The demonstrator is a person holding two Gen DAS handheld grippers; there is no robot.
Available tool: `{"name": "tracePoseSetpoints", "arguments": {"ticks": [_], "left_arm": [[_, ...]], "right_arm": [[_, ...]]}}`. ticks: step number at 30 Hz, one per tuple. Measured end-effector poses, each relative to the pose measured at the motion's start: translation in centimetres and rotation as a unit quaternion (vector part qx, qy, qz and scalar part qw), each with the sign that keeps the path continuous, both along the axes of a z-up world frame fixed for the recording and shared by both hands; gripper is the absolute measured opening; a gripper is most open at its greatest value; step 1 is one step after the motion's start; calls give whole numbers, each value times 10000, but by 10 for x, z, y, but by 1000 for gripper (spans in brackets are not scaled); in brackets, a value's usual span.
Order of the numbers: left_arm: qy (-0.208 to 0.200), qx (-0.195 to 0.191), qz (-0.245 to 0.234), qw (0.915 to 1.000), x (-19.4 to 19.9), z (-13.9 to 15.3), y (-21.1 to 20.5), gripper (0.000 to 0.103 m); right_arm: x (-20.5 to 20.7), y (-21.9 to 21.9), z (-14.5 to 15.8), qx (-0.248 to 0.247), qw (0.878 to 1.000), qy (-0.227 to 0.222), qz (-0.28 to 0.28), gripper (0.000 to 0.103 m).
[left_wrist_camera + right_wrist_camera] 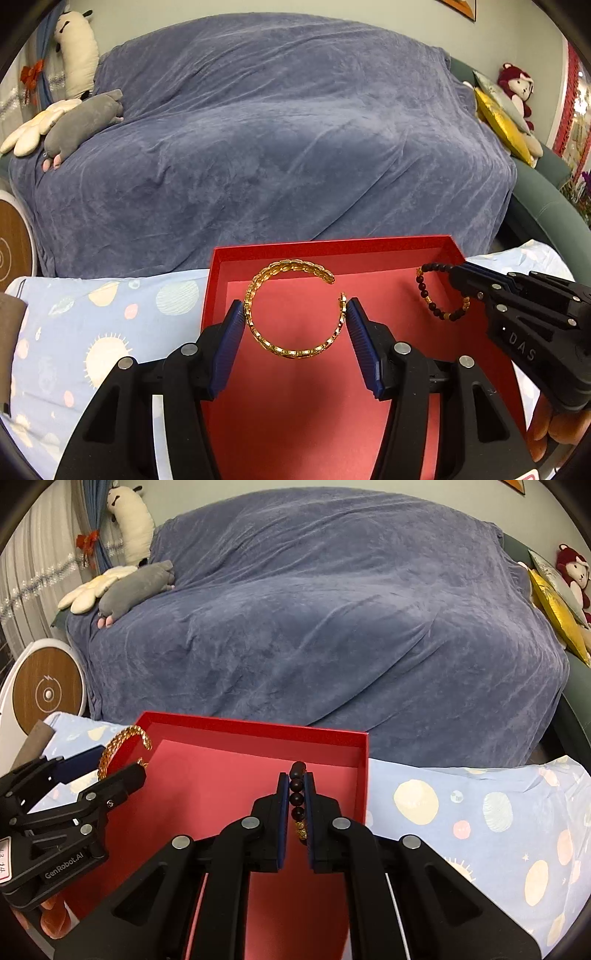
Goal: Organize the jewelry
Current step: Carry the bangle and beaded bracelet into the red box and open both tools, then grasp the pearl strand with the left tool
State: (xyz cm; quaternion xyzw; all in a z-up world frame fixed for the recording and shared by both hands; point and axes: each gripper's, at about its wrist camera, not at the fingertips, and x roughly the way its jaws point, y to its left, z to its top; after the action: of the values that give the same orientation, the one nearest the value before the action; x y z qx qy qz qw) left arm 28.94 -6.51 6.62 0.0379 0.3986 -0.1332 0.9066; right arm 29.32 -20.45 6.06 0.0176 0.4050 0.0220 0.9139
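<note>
A red open box (369, 251) lies on a patterned cloth. My left gripper (295, 312) is shut on a gold chain cuff bracelet (291, 350), pinching its two sides, above the box's floor. The cuff also shows in the right wrist view (110, 751), partly hidden by the left gripper. My right gripper (296, 775) is shut on a dark bead bracelet (297, 797) with small gold beads, over the box's right part. In the left wrist view the bead bracelet (430, 299) hangs from the right gripper's tips (456, 275).
The box (258, 725) sits on a light blue cloth (480, 812) printed with planets. Behind is a sofa under a blue-grey blanket (277, 129) with plush toys (81, 122) and cushions (502, 118). A round white device (44, 690) stands at the left.
</note>
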Motion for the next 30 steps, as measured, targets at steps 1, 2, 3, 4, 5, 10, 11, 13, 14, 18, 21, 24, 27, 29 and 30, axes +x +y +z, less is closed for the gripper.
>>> {"name": "tracePoseSetpoints", "arguments": {"ticks": [1, 2, 3, 4, 5, 10, 11, 13, 14, 18, 21, 24, 27, 29, 30], "left_arm": [[27, 11, 15, 10000, 1, -1, 1, 55], [11, -8, 54, 10000, 1, 0, 2, 56], [-10, -43, 84, 10000, 0, 1, 4, 58], [-16, -109, 88, 9999, -1, 1, 7, 61], [-19, -164, 109, 9998, -5, 3, 11, 63], [-233, -131, 26, 9996, -35, 15, 24, 64], [-328, -58, 21, 9994, -46, 17, 27, 64], [-434, 8, -43, 9991, -68, 19, 31, 64], [-456, -3, -66, 9989, -79, 20, 35, 65], [-412, -266, -62, 9988, -126, 14, 58, 68], [-226, -389, 8, 9990, -159, -1, 73, 68], [-149, -243, 93, 9996, -193, -20, 80, 68], [24, -367, 97, 9993, -216, -36, 86, 68], [54, -430, 98, 9990, -228, -43, 86, 68], [47, -408, 88, 9991, -232, -45, 85, 68]], "right_arm": [[-1, 1, 1, 22, 10000, -15, 28, 14], [-2, 1, 2, 28, 10000, -62, 39, 28], [-7, 2, 5, 28, 9999, -158, 47, 38], [-9, 3, 7, 52, 9997, -206, 74, 40], [-14, 3, 10, 108, 9996, -236, 115, 40], [-51, 2, 22, 246, 9987, -355, 288, 40], [-62, 2, 24, 275, 9984, -369, 317, 40], [-85, 1, 26, 346, 9980, -390, 357, 41], [-98, 0, 27, 376, 9978, -397, 373, 41], [-153, -7, 24, 529, 9971, -439, 331, 48], [-194, -10, 11, 551, 9976, -352, 220, 49], [-231, -9, -8, 718, 9972, -162, 132, 49], [-257, -5, -26, 977, 9952, 51, 95, 49], [-266, 2, -37, 1133, 9933, 178, 115, 49], [-270, 6, -41, 1159, 9930, 210, 122, 49]]}}
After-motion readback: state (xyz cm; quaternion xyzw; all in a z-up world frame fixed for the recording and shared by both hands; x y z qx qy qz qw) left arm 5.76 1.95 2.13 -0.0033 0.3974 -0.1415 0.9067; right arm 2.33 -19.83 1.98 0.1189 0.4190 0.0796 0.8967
